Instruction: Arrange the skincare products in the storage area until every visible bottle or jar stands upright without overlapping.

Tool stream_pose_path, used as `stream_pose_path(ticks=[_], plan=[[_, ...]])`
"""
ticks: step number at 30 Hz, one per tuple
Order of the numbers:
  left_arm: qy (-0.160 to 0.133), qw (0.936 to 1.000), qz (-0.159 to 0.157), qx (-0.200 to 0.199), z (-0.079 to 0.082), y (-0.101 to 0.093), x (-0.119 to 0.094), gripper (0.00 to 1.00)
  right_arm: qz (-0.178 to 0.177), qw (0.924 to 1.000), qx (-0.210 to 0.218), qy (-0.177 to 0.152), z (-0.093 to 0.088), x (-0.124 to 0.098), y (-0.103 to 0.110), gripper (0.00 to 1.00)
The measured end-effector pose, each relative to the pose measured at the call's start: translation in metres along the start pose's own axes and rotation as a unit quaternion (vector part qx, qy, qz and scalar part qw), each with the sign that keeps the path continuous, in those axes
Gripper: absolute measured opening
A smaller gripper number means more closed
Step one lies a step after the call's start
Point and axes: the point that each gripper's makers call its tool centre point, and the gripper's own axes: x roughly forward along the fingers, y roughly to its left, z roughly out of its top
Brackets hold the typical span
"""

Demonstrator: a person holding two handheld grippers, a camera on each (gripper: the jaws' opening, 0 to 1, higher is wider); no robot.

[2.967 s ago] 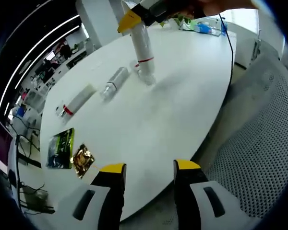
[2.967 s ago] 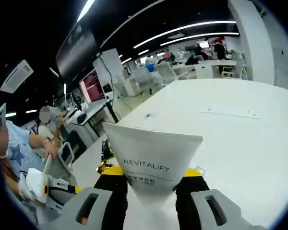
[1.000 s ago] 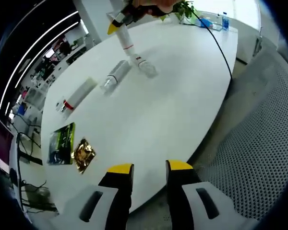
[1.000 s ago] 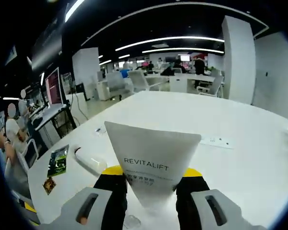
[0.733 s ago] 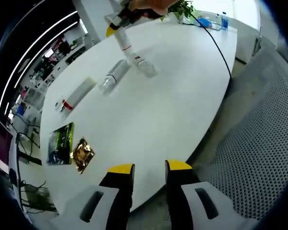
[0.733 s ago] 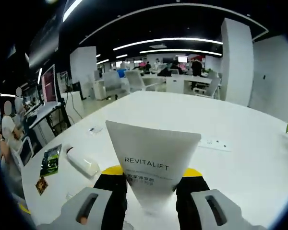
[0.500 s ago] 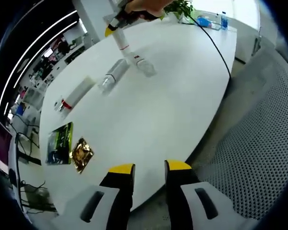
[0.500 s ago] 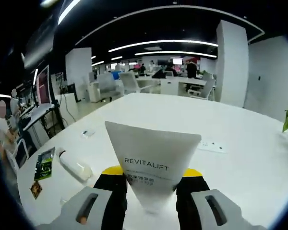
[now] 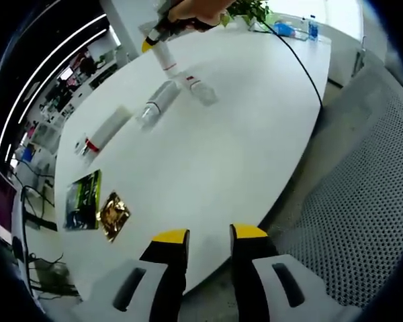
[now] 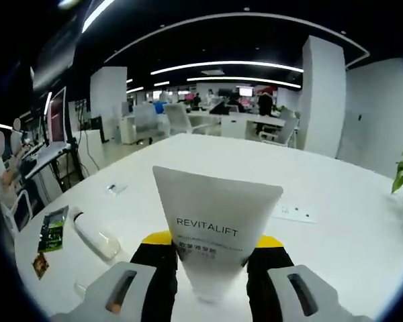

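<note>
REVITALIFT tube [image 10: 215,231] in right tool [image 10: 212,249]

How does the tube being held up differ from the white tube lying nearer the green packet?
The held tube is gripped upright by the right hand-held gripper; the lying tube rests flat on the table, untouched. The held tube's wide crimped end points up; the lying tube's red-banded end faces the green packet. Both are white.

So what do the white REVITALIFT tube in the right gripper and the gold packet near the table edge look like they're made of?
White REVITALIFT tube: looks like soft matte plastic, opaque with a flat crimped end and printed lettering, clamped in the right gripper. Gold packet: probably metallised foil, since it is crinkled and throws bright glints. It lies on the white table, which looks smooth and satin, likely laminate.
</note>
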Motion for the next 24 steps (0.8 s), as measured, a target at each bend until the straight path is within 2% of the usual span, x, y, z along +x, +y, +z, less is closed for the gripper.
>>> stream_pose_path(ticks=[16, 24], plan=[[0.002, 1.0000, -0.004, 0.005, -0.0005, -0.0020, 0.0005, 0.26, -0.015, 0.9998, 0.013, 0.007, -0.0025, -0.0028, -0.0033, 0.35], [0.002, 1.0000, -0.004, 0.004, -0.0007, -0.0019, 0.0006, 0.25, -0.013, 0.9998, 0.006, 0.009, -0.0027, -0.0029, -0.0022, 0.36]])
